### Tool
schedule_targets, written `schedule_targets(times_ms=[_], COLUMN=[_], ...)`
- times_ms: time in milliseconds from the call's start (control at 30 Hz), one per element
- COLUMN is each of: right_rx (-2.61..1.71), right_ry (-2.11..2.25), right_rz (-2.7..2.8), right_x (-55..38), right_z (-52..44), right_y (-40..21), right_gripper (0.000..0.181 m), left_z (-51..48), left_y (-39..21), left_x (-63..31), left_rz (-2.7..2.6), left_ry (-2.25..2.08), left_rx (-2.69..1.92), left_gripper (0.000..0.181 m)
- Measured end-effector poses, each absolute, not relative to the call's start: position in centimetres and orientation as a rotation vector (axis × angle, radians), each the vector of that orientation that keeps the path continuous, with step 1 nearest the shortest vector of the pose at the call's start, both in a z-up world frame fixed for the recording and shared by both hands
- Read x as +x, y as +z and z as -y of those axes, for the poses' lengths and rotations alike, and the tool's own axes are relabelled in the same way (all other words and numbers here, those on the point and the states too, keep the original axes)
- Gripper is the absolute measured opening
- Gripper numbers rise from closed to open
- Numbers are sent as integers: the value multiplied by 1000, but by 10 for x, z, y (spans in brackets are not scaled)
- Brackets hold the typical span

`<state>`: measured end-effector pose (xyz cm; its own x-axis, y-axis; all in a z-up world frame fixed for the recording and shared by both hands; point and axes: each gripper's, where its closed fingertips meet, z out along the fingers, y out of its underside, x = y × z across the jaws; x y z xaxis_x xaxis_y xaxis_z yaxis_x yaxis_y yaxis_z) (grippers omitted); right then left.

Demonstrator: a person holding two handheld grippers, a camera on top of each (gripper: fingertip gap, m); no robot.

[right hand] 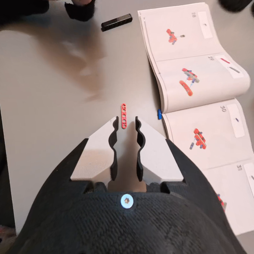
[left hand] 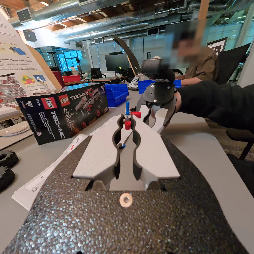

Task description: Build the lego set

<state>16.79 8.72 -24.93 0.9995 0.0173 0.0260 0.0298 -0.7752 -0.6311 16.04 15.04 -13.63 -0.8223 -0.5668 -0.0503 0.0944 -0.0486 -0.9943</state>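
Note:
My left gripper (left hand: 127,117) is shut on a small lego assembly (left hand: 127,110) of grey, blue and red parts and holds it upright above the table. My right gripper (right hand: 126,118) is open and points down at the grey table (right hand: 55,123). A thin red beam (right hand: 124,117) lies flat on the table just beyond the gap between its fingertips, touching neither. The right gripper also shows in the left wrist view (left hand: 153,123), held by a hand in a black sleeve, just right of the assembly.
An open instruction booklet (right hand: 192,85) lies right of the red beam, with a blue pin (right hand: 159,114) at its edge. A black beam (right hand: 116,22) lies farther off. The lego box (left hand: 66,111), blue bins (left hand: 116,94) and black tyres (left hand: 6,159) stand to the left. A person sits behind. Spacing between my two grippers at the tips: around 12 cm. From my right tips it is roughly 4 cm to the blue pin (right hand: 159,114); from my left, 15 cm. Seen from the left wrist view (left hand: 123,145) as well.

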Motion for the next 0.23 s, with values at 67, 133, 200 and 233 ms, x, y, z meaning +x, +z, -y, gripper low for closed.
schedule_targets(times_ms=[67, 133, 200, 233], right_rx=[-2478, -2508, -2488, -2474], right_ry=[-8, -15, 36, 34], right_rz=[80, 132, 155, 151], right_x=[165, 163, 157, 157], right_z=[-92, -92, -94, -95], right_y=[-255, -262, -263, -262], right_gripper=[22, 17, 5, 5], left_z=[-150, -151, -151, -151], left_y=[-139, -141, -145, -145], left_x=[161, 163, 164, 164], left_rz=[-1785, -1792, -1805, -1807], left_ry=[-1908, -1887, -1872, -1864], left_rx=[-501, -503, -509, -508], left_gripper=[6, 6, 6, 6])
